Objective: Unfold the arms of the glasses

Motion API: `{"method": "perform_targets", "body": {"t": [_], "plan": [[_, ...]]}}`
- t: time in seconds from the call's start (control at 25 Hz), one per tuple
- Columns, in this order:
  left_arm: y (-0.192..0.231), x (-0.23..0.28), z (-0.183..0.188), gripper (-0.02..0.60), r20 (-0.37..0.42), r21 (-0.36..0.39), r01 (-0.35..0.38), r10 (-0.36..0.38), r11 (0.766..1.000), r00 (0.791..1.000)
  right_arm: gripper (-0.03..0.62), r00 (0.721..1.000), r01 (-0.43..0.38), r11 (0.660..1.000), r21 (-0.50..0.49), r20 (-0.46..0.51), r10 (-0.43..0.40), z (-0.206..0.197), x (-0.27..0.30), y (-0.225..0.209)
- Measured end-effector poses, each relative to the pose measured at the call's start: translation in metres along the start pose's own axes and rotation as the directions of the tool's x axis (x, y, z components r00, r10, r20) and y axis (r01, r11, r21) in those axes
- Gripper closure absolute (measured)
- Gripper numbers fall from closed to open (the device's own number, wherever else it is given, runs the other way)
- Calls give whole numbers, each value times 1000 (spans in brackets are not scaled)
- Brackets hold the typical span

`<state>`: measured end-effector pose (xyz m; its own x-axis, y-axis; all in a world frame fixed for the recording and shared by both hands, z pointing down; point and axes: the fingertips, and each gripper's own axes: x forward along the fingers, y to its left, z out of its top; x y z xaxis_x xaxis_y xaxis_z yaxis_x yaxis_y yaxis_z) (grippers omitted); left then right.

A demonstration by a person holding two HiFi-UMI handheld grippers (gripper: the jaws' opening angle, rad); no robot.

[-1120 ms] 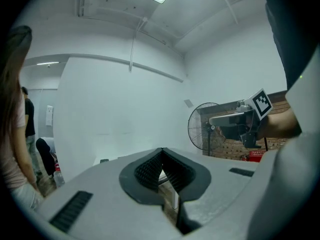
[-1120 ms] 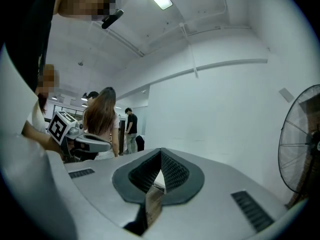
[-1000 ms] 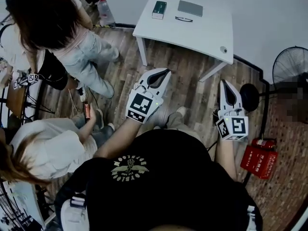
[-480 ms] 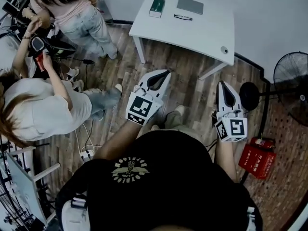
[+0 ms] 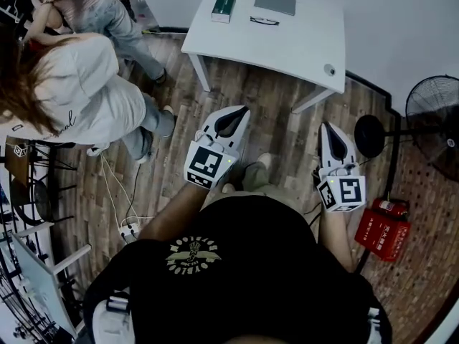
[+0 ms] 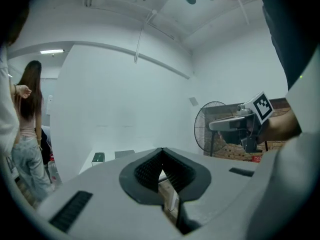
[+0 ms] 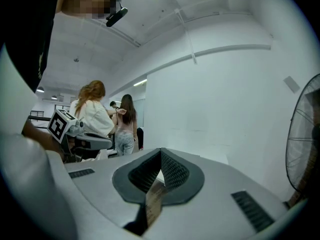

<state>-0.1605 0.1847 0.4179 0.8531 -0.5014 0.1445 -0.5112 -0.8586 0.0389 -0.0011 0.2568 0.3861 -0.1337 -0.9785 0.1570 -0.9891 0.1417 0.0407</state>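
- Standing on the brown wood-plank floor [image 5: 276,113], a person in a black T-shirt [image 5: 244,271] is holding one white two-jaw gripper in each hand.
- Both grippers are pointing out toward a white rectangular table [image 5: 294,45], and neither one is touching it.
- The left gripper [image 5: 242,111] is keeping its jaws clenched, with the tips meeting. Nothing is sitting between them.
- The right gripper [image 5: 327,126] is also closed tight at the tips, and it is holding nothing.
- The thin dark-framed glasses [image 5: 265,21] are lying flat on the far part of the table, well apart from both grippers.
- I cannot tell from here if their arms are folded, as they are too small to see.
- A flat grey rectangular pad [image 5: 275,2] is lying just beside the glasses, a bit further back.
- A small dark green box [image 5: 223,7] is sitting near them, toward the left in the head view.
- A small round grey thing [image 5: 329,69] is resting at the near right corner of the table.
- A black round standing fan [image 5: 434,117] is standing off to the right.
- A red box [image 5: 380,235] is sitting on the floor near the right gripper.
- A person in a white top with long hair [image 5: 79,95] is bending over at the left.
- Another person in pale blue jeans [image 5: 118,20] is standing behind them.
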Motion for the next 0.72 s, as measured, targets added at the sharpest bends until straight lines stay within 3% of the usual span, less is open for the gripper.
{"method": "perform_targets", "body": {"t": [0.72], "plan": [[13, 52, 6, 575, -15, 5, -37, 37, 999, 999, 595, 999, -35, 999, 14, 15, 35, 3, 39, -49]]}}
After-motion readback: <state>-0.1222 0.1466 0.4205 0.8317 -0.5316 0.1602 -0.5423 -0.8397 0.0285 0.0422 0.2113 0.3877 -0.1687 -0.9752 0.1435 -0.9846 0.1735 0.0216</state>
